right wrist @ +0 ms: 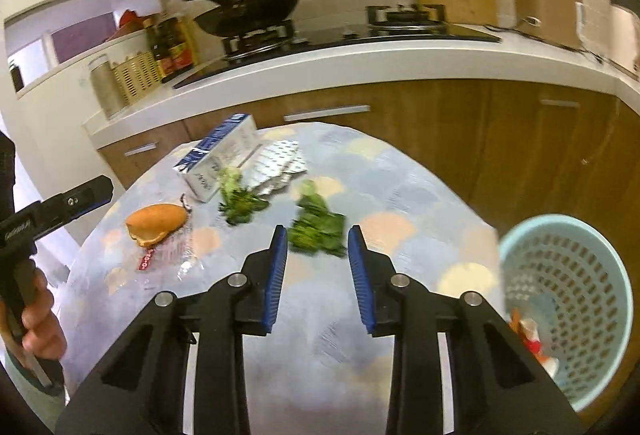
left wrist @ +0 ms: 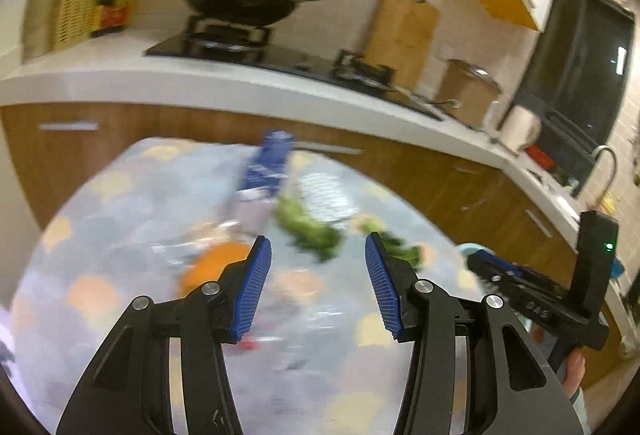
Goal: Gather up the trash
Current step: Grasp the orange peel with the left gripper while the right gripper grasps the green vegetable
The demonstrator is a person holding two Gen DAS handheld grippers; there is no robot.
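- We work over a round table (right wrist: 420, 171) whose patterned cloth is strewn with trash.
- The pale blue basket (right wrist: 568, 299) sits at the table's right edge, within reach (some scraps already lie inside).
- A milk carton (right wrist: 216, 159), a bun (right wrist: 156, 225) and foil blister packs (right wrist: 276, 163) lie farther back.
- Our right gripper (right wrist: 318, 263) hangs spread wide just before a leafy scrap (right wrist: 318, 231), probably next.
- Our left gripper (left wrist: 318, 285) hovers, jaws apart, empty.

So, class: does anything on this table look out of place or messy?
Yes. Loose leafy greens and a second clump lie straight on the tablecloth, beside a tipped-over carton, blister packs and a bread roll on crumpled wrapper. The basket holds little.
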